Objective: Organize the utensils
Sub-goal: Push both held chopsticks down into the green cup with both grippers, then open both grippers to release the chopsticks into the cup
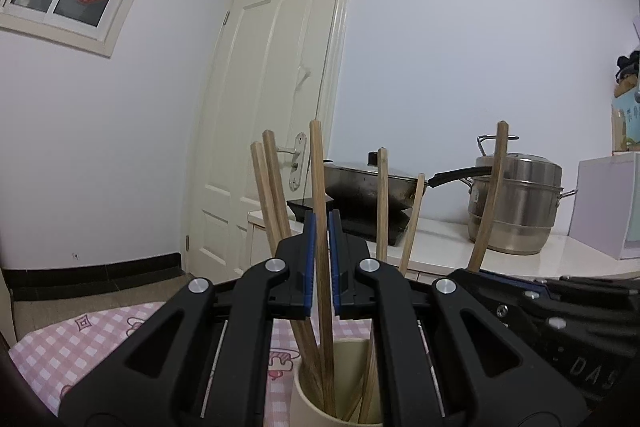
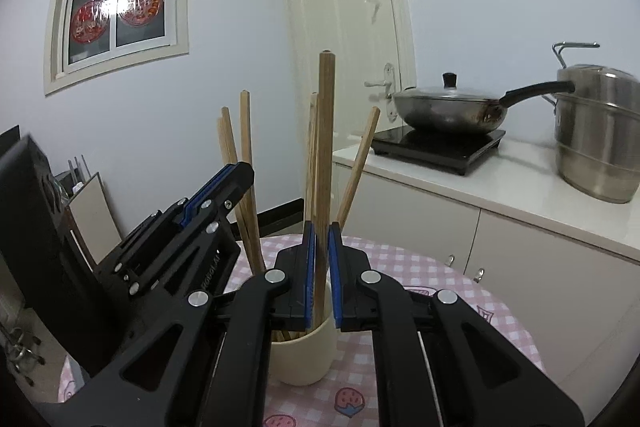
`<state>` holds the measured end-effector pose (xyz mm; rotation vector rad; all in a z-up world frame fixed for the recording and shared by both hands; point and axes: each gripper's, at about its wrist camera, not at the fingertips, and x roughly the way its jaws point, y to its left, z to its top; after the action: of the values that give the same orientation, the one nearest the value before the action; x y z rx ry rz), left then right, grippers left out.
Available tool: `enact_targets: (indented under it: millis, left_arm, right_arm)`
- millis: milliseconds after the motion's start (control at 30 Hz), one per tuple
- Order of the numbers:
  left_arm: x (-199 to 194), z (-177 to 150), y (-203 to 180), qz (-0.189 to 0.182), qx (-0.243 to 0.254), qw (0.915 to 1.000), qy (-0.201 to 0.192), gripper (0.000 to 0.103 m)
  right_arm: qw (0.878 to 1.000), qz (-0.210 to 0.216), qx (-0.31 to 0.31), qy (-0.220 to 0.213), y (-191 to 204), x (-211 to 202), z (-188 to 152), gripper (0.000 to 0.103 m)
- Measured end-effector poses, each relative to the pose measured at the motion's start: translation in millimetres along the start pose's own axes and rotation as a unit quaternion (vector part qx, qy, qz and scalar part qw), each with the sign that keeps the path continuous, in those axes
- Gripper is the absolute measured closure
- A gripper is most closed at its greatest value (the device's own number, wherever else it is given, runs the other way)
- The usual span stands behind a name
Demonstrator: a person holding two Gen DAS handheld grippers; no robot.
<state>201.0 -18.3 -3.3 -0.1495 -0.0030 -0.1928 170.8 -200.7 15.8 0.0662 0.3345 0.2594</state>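
**A:** Widest first: a round table (image 2: 420,267) under a pink checked cloth with strawberry prints, soft and matte. On it stands a cream cup (image 2: 304,355), smooth, plain-walled, probably light enough to tip.

**B:** And the chopsticks (image 1: 272,187) stand in that cup, fanned out, leaning on its rim. Bare wood, squared tops, stiff and light, I'd say a dry surface that grips well.

**A:** Left gripper (image 1: 322,223): blue pads either side of one upright chopstick (image 1: 320,187), slim gaps showing, so closing or loosening, not clearly clamped.

**B:** Same for the right gripper (image 2: 321,231), around the tallest chopstick (image 2: 326,131). Narrowly apart; whether the pads touch wood, I can't tell.

**A:** Mid-shaft is the sensible hold, as here. Too near the tip and it may pivot.

**B:** Gentle squeeze should do; thin wood, little weight.
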Motion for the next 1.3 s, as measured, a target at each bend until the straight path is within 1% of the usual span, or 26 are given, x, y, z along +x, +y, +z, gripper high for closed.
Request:
enact_targets:
  millis: [67, 100, 133, 200, 233, 333, 400, 467, 567, 600, 633, 667, 833, 867, 933, 1000, 1100, 1200, 1300]
  left_arm:
    - [-2.0, 1.7, 1.2, 0.001, -0.003, 1.0000, 0.003, 0.095]
    - [-2.6, 2.1, 1.5, 0.001, -0.003, 1.0000, 0.005, 0.087]
    - [-4.0, 2.7, 1.7, -0.001, -0.004, 1.0000, 0.008, 0.066]
    - [-8.9, 5.0, 6.7, 0.003, -0.019, 0.9998, 0.002, 0.041]
    - [-11.7, 6.3, 8.9, -0.005, -0.023, 0.9997, 0.000, 0.041]
    - [-13.2, 8.5, 4.4, -0.004, -0.002, 0.9998, 0.020, 0.041]
    - [-16.6, 9.5, 4.0, -0.010, 0.000, 0.9996, 0.028, 0.041]
    - [-21.6, 10.3, 5.8, -0.009, -0.002, 0.9994, 0.034, 0.041]
    - [-27.8, 11.7, 10.1, -0.004, -0.009, 0.9989, 0.046, 0.041]
    - [-28.9, 12.0, 11.5, 0.000, -0.010, 0.9987, 0.051, 0.039]
    - [-30.6, 12.7, 13.1, 0.001, -0.012, 0.9984, 0.055, 0.036]
    - [-33.0, 12.9, 14.2, 0.002, -0.012, 0.9983, 0.057, 0.033]
    - [-47.0, 11.7, 10.1, 0.012, 0.010, 0.9980, 0.062, 0.031]
    - [-48.6, 11.9, 10.5, 0.012, 0.008, 0.9980, 0.061, 0.030]
    - [-54.6, 12.1, 11.8, 0.018, 0.006, 0.9980, 0.061, 0.023]
    - [-60.2, 12.5, 11.6, 0.021, 0.010, 0.9979, 0.061, 0.021]
    - [-65.2, 11.3, 6.7, 0.035, 0.033, 0.9961, 0.073, 0.018]
    - [-69.3, 10.2, 4.7, 0.054, 0.042, 0.9939, 0.086, 0.010]
    - [-77.2, 7.9, 4.2, 0.057, 0.034, 0.9932, 0.095, 0.010]
  right_arm:
    - [1.000, -0.001, 0.005, 0.000, 0.6, 0.0, -2.4, 0.097]
    - [1.000, -0.002, 0.007, -0.002, 1.2, -0.6, -3.7, 0.097]
    - [1.000, -0.003, 0.010, -0.005, 1.4, -1.8, -5.0, 0.097]
    - [1.000, -0.007, 0.018, -0.008, 0.4, -4.2, -7.4, 0.096]
    - [1.000, -0.002, 0.025, -0.004, -1.3, -4.4, -8.7, 0.096]
    - [1.000, -0.012, 0.027, -0.003, 1.4, -7.4, -13.2, 0.096]
    - [0.999, -0.010, 0.036, -0.004, 1.0, -10.1, -14.8, 0.096]
    - [0.999, -0.013, 0.042, -0.007, 0.2, -13.7, -16.2, 0.089]
    - [0.999, -0.021, 0.049, -0.012, -1.5, -20.4, -18.8, 0.066]
    - [0.998, -0.027, 0.048, -0.017, -2.0, -23.4, -19.4, 0.056]
    - [0.998, -0.031, 0.045, -0.022, -2.0, -27.1, -20.2, 0.048]
    - [0.998, -0.032, 0.042, -0.027, -1.5, -30.6, -20.9, 0.046]
    - [0.998, -0.042, 0.028, -0.037, 3.1, -40.9, -21.8, 0.044]
    - [0.998, -0.041, 0.030, -0.037, 2.5, -42.7, -21.8, 0.043]
    - [0.998, -0.043, 0.032, -0.039, 2.7, -46.2, -22.5, 0.039]
    - [0.998, -0.047, 0.030, -0.042, 4.2, -50.2, -23.5, 0.039]
    - [0.997, -0.053, 0.025, -0.046, 7.8, -58.4, -26.4, 0.038]
    - [0.997, -0.060, 0.016, -0.055, 12.8, -68.7, -30.5, 0.032]
    - [0.996, -0.069, 0.011, -0.062, 17.9, -77.7, -35.4, 0.027]
